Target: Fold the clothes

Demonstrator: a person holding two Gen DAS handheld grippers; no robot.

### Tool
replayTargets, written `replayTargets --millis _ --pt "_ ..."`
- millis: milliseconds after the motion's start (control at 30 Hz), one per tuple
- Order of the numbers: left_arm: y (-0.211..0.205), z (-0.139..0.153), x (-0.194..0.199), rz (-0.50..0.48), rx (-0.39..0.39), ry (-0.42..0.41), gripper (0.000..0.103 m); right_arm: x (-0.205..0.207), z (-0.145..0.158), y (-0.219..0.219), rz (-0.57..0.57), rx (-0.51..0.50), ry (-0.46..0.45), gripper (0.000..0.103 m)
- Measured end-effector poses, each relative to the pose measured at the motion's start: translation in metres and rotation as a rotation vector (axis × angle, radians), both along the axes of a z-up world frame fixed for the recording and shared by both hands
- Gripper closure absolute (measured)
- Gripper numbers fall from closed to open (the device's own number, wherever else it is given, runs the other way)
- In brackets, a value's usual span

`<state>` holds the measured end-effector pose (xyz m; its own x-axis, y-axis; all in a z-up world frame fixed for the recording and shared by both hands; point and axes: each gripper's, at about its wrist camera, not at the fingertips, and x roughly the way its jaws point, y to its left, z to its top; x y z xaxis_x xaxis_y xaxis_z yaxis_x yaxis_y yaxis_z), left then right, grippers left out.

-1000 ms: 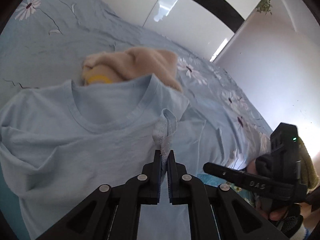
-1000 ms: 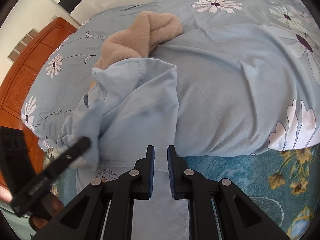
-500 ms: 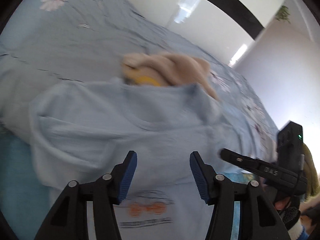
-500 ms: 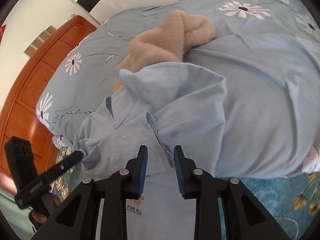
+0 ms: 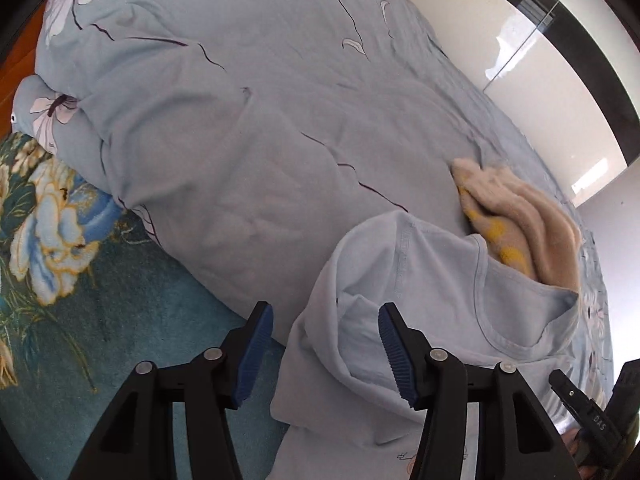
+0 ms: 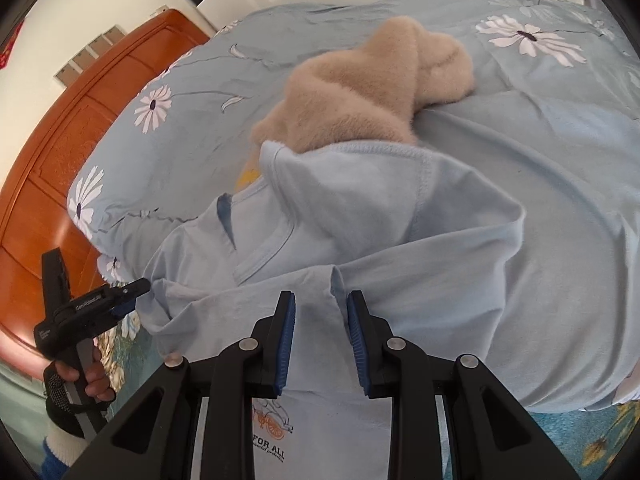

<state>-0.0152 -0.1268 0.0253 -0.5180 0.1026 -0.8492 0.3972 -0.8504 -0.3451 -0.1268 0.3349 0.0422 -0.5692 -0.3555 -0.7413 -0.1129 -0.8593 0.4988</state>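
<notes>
Right wrist: beige fleece (image 6: 372, 92) (crumpled) behind T-shirt (image 6: 380, 240)

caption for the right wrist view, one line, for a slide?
Right gripper open above a crumpled light blue T-shirt on a floral duvet, beige fleece behind.

We see a big bed (image 5: 280, 120) with a light blue flower cover. A teal sheet (image 5: 100, 300) with big flowers lies under it. A brown wooden headboard (image 6: 80, 128) stands by white walls (image 5: 500, 8).
</notes>
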Motion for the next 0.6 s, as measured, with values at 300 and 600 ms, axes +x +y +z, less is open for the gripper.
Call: replayTargets --millis 300,600 --pt "-0.005 0.018 -0.001 0.024 -0.014 0.057 0.101 0.029 0.031 -0.001 0.036 -0.064 0.109 0.1" --pt "0.032 0.025 -0.043 -0.077 -0.053 0.056 0.101 0.061 0.037 0.057 -0.159 -0.097 0.074 0.1"
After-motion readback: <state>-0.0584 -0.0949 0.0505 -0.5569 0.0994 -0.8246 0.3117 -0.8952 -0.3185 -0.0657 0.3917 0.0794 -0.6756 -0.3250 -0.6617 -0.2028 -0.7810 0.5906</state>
